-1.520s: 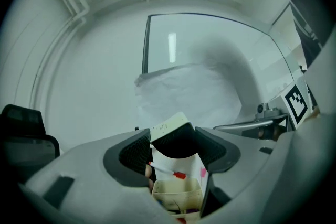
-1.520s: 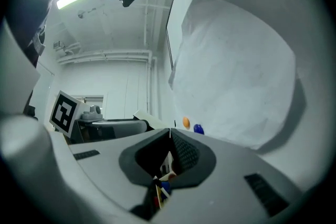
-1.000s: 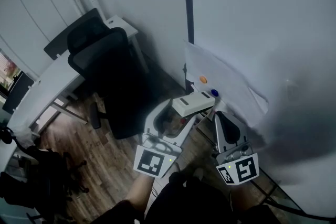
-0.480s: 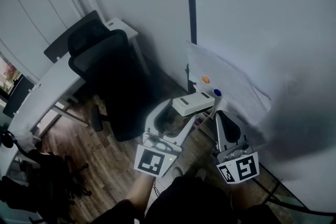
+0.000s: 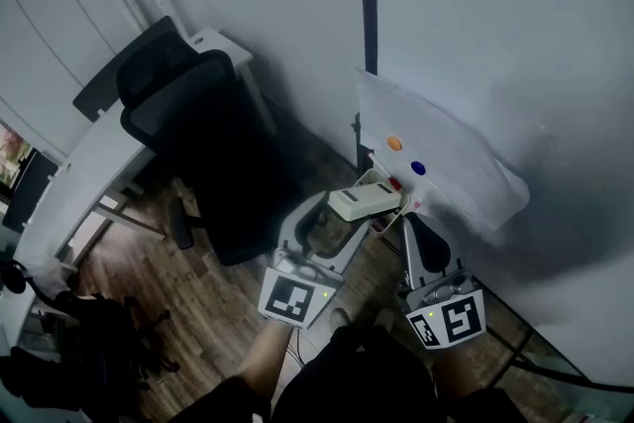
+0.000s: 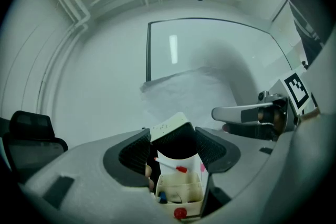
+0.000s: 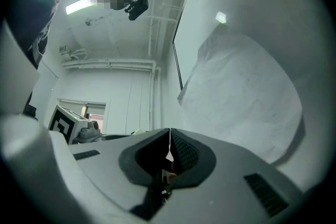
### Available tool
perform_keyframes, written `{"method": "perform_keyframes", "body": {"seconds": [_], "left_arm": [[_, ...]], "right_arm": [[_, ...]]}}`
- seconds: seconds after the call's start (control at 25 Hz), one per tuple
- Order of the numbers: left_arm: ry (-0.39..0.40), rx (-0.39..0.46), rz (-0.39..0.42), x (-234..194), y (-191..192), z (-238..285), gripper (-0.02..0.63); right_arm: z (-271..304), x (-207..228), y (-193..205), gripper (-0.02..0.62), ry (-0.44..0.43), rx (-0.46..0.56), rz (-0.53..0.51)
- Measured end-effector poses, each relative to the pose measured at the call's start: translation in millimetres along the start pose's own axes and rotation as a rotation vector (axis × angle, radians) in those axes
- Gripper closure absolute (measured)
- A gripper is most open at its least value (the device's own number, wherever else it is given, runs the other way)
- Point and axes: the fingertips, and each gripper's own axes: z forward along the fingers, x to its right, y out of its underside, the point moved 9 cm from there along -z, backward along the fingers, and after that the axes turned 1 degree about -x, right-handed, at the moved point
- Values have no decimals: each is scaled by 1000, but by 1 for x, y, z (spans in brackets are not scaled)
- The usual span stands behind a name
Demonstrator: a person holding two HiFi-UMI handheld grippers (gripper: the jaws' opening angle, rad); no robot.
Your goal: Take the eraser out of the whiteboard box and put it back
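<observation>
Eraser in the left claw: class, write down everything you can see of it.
The eraser is a cream oblong block, plastic by its look, with a dark mark on top and a black felt-like face. The left claw is shut on it, its pads pressing both sides, holding it roughly level, close over the open whiteboard box.

Office, swivel chair point(image 5: 198, 149), desk point(image 5: 99, 154), whiteboard point(image 5: 515, 45)
</observation>
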Motion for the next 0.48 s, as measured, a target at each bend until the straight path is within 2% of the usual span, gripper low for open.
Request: {"method": "perform_keyframes", "body": {"seconds": [0.24,0.48], "left_arm": [[38,-60,-54,-3,31,2,339],[48,-90,-59,-3,36,-1,339]], "right_arm": [[-6,-3,19,592,37,-35,48],[-12,-1,25,591,69,-43,66]]}}
